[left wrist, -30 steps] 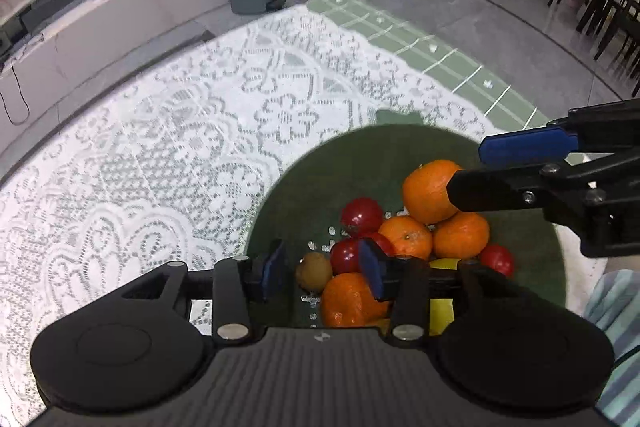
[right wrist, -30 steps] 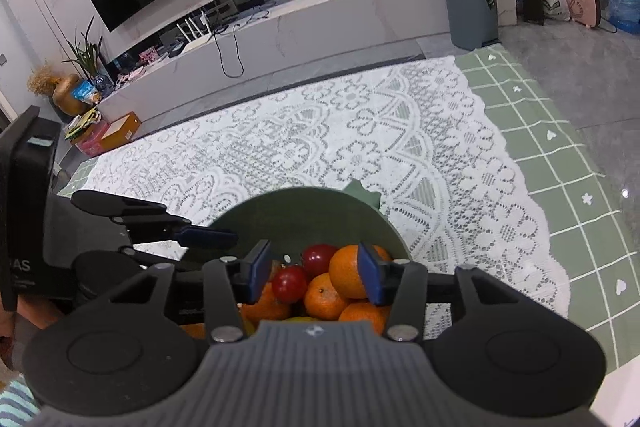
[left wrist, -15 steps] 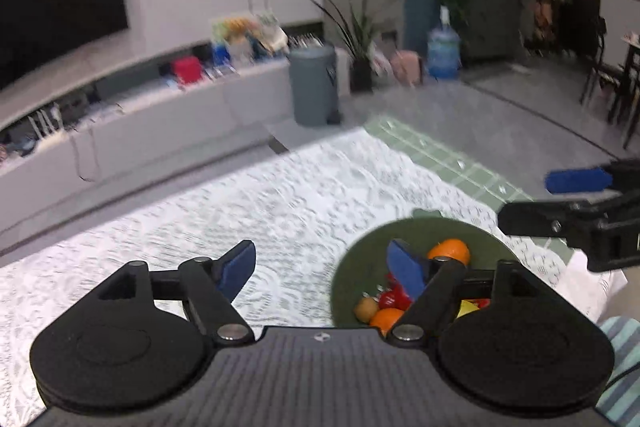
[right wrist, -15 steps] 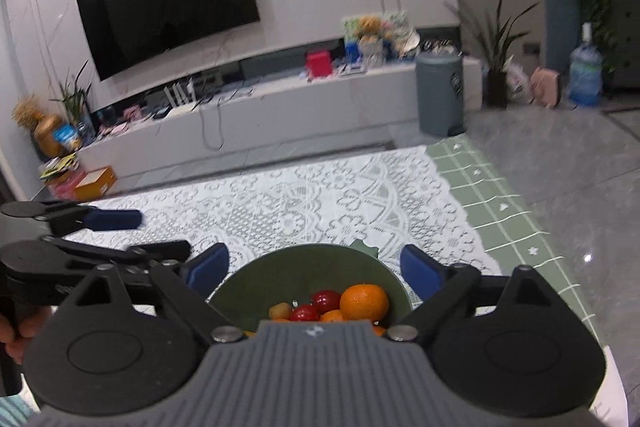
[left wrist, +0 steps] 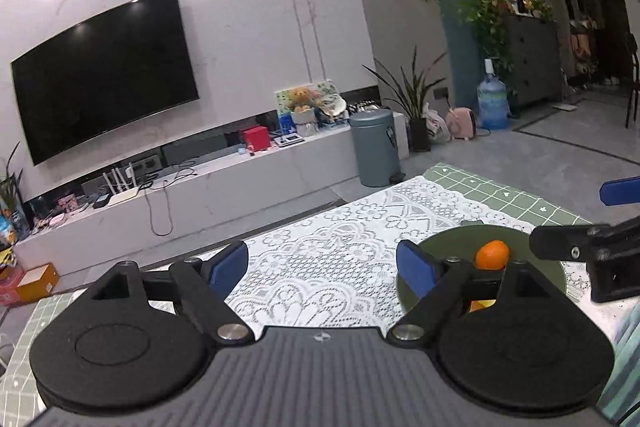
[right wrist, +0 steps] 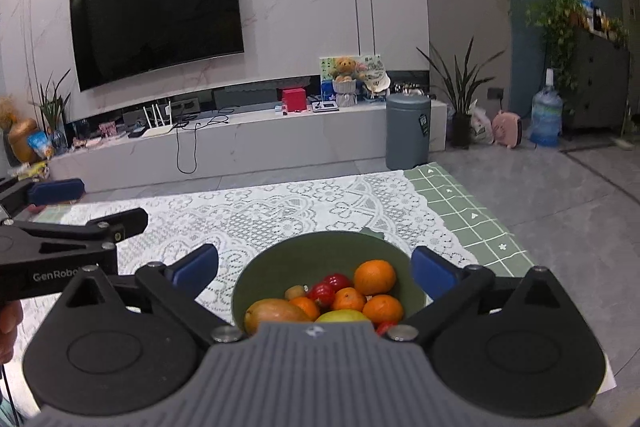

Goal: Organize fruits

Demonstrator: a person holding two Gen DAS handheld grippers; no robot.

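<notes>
The jaws of the left gripper (left wrist: 322, 265) are opening wide and nothing is sitting between them — only the lace tablecloth (left wrist: 340, 259) is showing there. The jaws of the right gripper (right wrist: 314, 267) are opening wide too, also gripping nothing. The green bowl (right wrist: 280, 259) is standing just beyond them on the cloth, holding oranges (right wrist: 375, 277), red fruits (right wrist: 322, 294) and a mango (right wrist: 274, 313).

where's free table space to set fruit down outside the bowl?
Free: the lace tablecloth between the green bowl and the far table edge, and left of the bowl in front of the left gripper. Also the green checked strip to the bowl's right. Crowded: the bowl, piled with oranges.
</notes>
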